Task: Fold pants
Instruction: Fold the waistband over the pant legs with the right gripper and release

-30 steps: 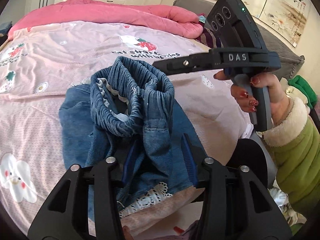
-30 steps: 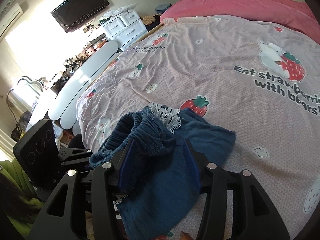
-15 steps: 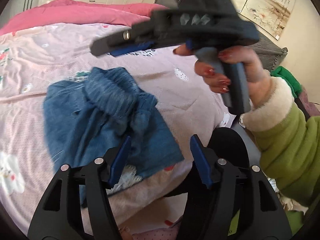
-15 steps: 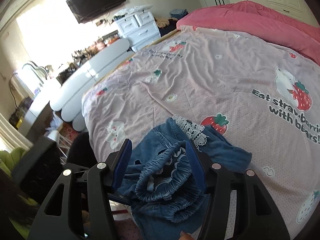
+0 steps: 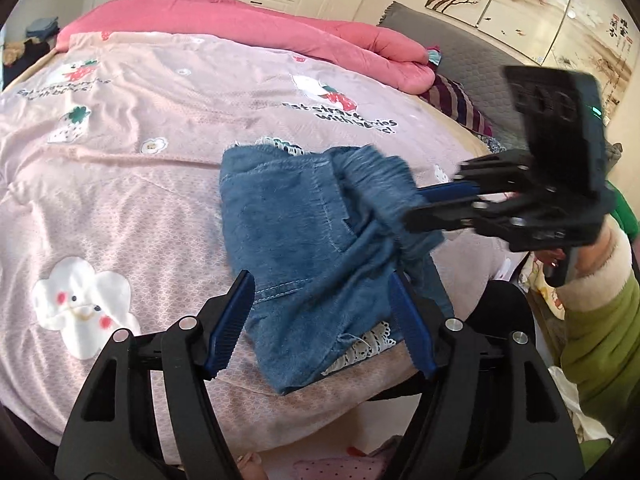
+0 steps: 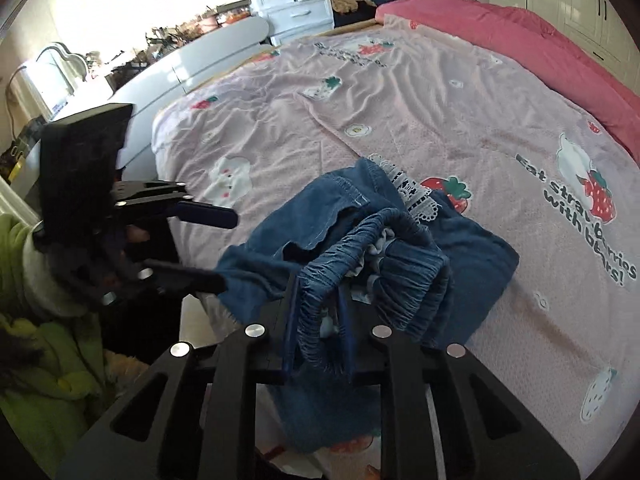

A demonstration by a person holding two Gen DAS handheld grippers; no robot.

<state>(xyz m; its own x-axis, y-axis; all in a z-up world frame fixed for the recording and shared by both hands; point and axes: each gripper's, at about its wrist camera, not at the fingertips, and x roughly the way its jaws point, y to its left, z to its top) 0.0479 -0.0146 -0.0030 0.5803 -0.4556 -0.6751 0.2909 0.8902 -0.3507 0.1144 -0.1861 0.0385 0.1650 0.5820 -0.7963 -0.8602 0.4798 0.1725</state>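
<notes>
Small blue denim pants (image 5: 296,220) with white lace trim (image 5: 372,340) lie crumpled near the bed's near edge. In the left wrist view my left gripper (image 5: 320,320) has its jaws opening; the denim lies under the gap and neither pad touches it. From the right, my right gripper (image 5: 412,210) bites into the pants. In the right wrist view the right gripper (image 6: 320,320) is closing, its pads pinching the gathered elastic waistband (image 6: 384,264) and lifting it. The left gripper (image 6: 226,248) stands at the left, fingers apart, just off a denim fold.
The bed wears a pink strawberry-print sheet (image 5: 160,208). A pink quilt (image 5: 248,20) lies along its far side and a grey headboard (image 5: 472,64) stands at the right. A green sleeve (image 5: 600,344) holds the right gripper. White drawers (image 6: 296,4) stand beyond the foot.
The bunched pants dropped flatter onto the bed as my left gripper widened and drew back. My right gripper swung down from above and closed on the waistband.
</notes>
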